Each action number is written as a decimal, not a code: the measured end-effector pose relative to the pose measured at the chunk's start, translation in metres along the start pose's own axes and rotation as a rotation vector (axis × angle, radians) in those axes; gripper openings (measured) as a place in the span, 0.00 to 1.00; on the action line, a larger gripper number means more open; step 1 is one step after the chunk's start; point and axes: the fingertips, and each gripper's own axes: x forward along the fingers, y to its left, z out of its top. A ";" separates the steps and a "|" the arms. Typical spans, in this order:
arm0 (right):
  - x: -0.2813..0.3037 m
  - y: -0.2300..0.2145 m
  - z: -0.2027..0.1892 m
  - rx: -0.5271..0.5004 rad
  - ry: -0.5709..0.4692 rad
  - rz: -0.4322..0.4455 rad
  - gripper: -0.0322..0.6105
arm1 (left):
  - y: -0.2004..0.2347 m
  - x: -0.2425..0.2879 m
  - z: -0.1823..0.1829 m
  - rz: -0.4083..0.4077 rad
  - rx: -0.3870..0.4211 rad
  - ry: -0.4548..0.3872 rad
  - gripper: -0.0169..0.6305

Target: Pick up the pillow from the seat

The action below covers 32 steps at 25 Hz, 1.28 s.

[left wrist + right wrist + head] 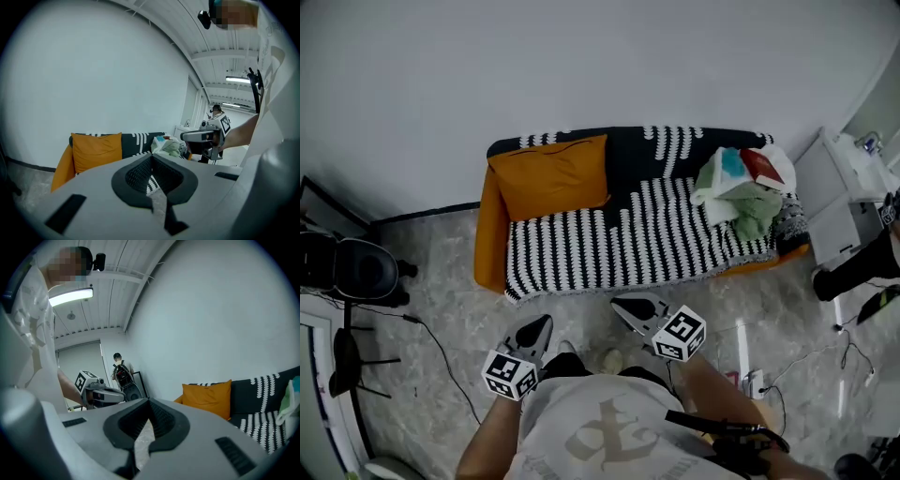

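An orange pillow (551, 175) leans at the left end of the sofa (656, 239). Both the left gripper (536, 332) and right gripper (630, 308) hang closed and empty, well short of the sofa.

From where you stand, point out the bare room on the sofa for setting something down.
The striped seat is bare across its middle, between the orange pillow at the left end and the heap of cloth items at the right end. Both ends are taken, and the right end is the more crowded.

Flat, cool, fairly dim light from a ceiling strip lamp (70, 296), which glares. My gripper views bend hard, corners black; close foreground blurred.
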 end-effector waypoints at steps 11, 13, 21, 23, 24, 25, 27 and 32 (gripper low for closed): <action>0.028 -0.029 0.000 0.020 0.032 -0.013 0.07 | 0.037 0.020 -0.003 0.012 -0.040 0.007 0.04; 0.033 -0.040 0.005 0.016 0.036 -0.029 0.07 | 0.047 0.031 0.003 -0.001 -0.039 -0.005 0.04; 0.063 -0.084 0.028 0.020 0.046 -0.100 0.07 | 0.101 0.066 0.026 -0.036 -0.032 -0.021 0.04; 0.075 -0.093 0.033 0.024 0.049 -0.118 0.07 | 0.113 0.073 0.031 -0.048 -0.030 -0.020 0.04; 0.082 -0.097 0.035 0.026 0.053 -0.127 0.07 | 0.119 0.075 0.034 -0.056 -0.029 -0.019 0.04; 0.089 -0.100 0.037 0.027 0.058 -0.133 0.07 | 0.125 0.077 0.036 -0.063 -0.029 -0.017 0.04; 0.102 -0.105 0.038 0.030 0.070 -0.143 0.07 | 0.137 0.080 0.039 -0.076 -0.025 -0.013 0.04; 0.132 -0.121 0.043 0.030 0.082 -0.166 0.07 | 0.168 0.086 0.044 -0.077 -0.009 -0.004 0.04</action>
